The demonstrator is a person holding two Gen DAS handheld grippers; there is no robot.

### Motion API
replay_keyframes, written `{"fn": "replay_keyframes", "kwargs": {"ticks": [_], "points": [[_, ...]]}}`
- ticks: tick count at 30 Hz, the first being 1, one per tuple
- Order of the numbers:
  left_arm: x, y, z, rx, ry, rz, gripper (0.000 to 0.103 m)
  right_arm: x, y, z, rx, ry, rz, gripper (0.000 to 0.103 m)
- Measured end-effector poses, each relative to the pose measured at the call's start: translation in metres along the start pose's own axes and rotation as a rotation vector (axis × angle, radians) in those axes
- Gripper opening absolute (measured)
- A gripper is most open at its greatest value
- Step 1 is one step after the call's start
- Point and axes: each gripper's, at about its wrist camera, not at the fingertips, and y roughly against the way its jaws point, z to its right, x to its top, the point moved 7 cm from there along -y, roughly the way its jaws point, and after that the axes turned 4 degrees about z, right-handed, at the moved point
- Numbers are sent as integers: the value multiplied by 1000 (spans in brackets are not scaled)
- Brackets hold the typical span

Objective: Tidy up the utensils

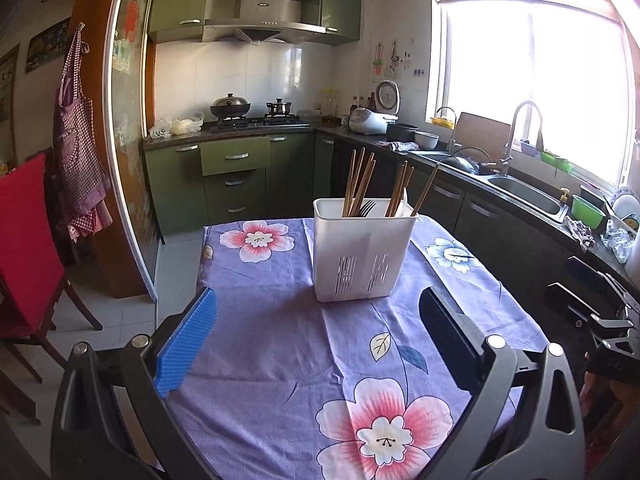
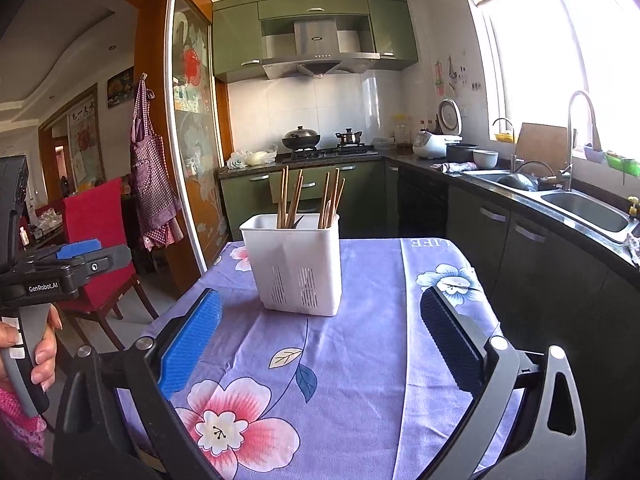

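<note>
Left wrist view: left gripper [image 1: 316, 328] w/ jaws spread wide, nothing btwn them, hovering over the table [image 1: 280, 360], which has a purple floral cloth. White utensil caddy [image 1: 362, 250] stands upright on the cloth ahead of the fingers, apart from them, toward the far end of the table. Wooden chopsticks [image 1: 360, 182] stick up out of it in two bunches, plus a dark fork [image 1: 366, 208] btwn them. Right gripper [image 1: 588, 292] shows at the right edge, off the table side; from here can't tell its jaw state. Kitchen counter w/ sink [image 1: 524, 194] runs along the right; red chair [image 1: 28, 248] at left.

Right wrist view: right gripper [image 2: 322, 338] also wide open, empty, above the cloth. Caddy [image 2: 294, 266] sits upright ahead, left of centre, near the table's far left corner, clear of both fingers. Chopsticks [image 2: 292, 198] lean inside it. Left gripper [image 2: 76, 254] at left edge, off the table, gripped by a person's hand [image 2: 42, 356].
</note>
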Motion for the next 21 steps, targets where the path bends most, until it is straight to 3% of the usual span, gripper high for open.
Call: {"fn": "replay_keyframes", "kwargs": {"ticks": [10,21], "points": [[-13,25,-10,22,47,40,96,10,34,-10,-53,32,70,98],[-19,47,-10,58,8,72,96,6,30,-25,-41,34,46,98]]}}
